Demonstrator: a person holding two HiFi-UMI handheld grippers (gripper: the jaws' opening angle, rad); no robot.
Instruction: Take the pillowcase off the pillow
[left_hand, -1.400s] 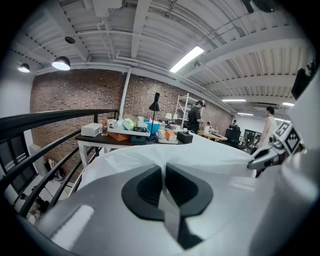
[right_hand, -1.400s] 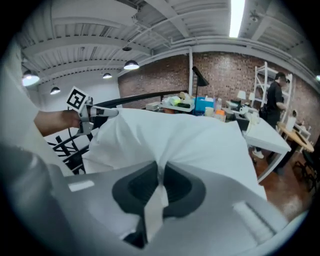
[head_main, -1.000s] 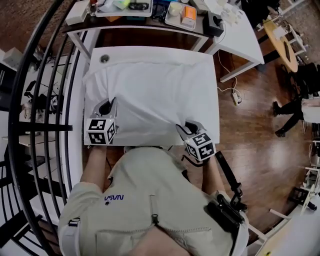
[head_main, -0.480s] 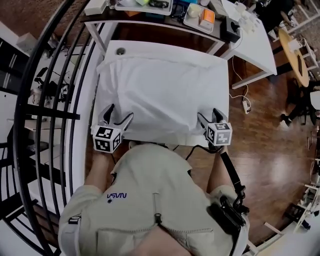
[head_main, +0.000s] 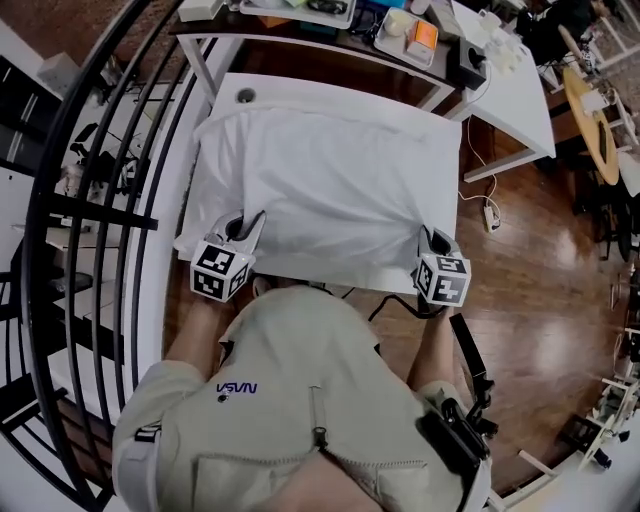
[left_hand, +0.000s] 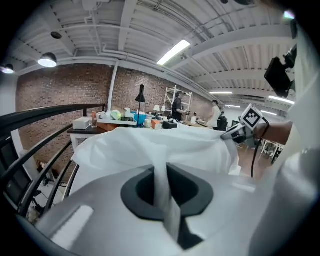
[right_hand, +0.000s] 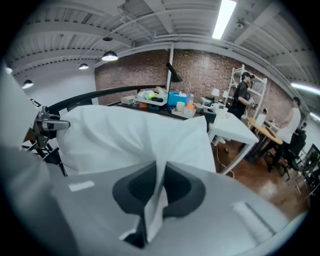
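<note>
One pillowcase (head_main: 330, 180), one left gripper (head_main: 247, 222), one right gripper (head_main: 430, 240), one person (head_main: 300, 400).

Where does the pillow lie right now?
In the head view, the pillow lies on the white table, centre frame; the left gripper and right gripper pinch its pillowcase at the two near corners.

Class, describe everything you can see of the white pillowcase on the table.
The pillowcase is plain white cloth, softly wrinkled and stuffed full. It lies flat across the white table and covers most of it, with its near edge at the person's side. The left gripper and right gripper have each just closed on a fold of cloth at a near corner. Each fold is pinched into a thin ridge between the jaws.
</note>
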